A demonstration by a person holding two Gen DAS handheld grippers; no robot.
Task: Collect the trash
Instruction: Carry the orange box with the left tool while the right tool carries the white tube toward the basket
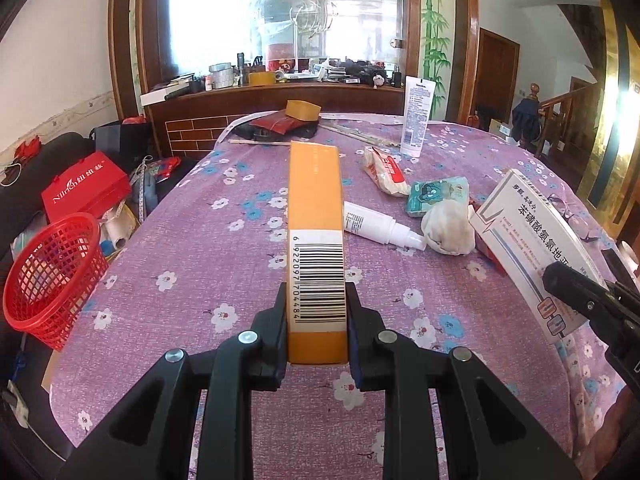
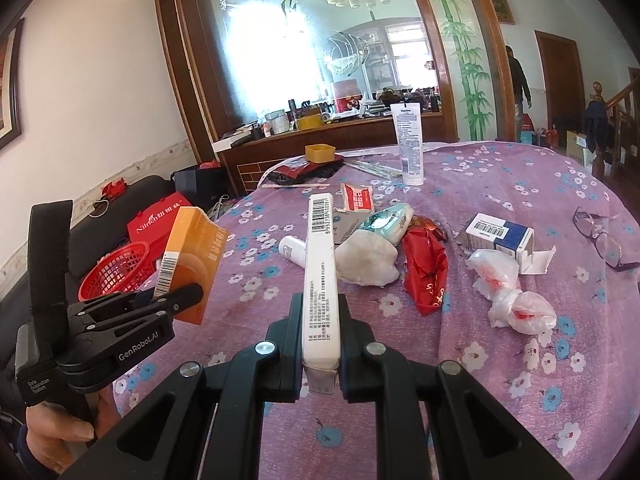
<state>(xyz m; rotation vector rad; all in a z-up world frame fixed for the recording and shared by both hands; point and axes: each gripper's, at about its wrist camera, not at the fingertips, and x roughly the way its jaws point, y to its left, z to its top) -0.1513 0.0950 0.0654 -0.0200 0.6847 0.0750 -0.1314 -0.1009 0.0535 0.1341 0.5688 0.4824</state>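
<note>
Your left hand-held gripper is pinching the orange carton by its barcoded end, fingers pressed against both long sides; the carton is lifted clear of the bench and points forward. Your right hand-held gripper is clamped on the white medicine box at its near end — the box is also off the cloth, barcode at the far tip.

The red mesh basket sits beyond the bench's left edge, beside a red gift box; it lies lower than the purple floral tablecloth.

Trash on the bench, ahead of the right gripper: a crumpled white tissue, touching a green tissue packet; a red wrapper just beside them; a knotted plastic bag near an open blue-and-white carton; a white spray bottle. A white lotion tube stands upright at the far edge; eyeglasses lie at the right.
</note>
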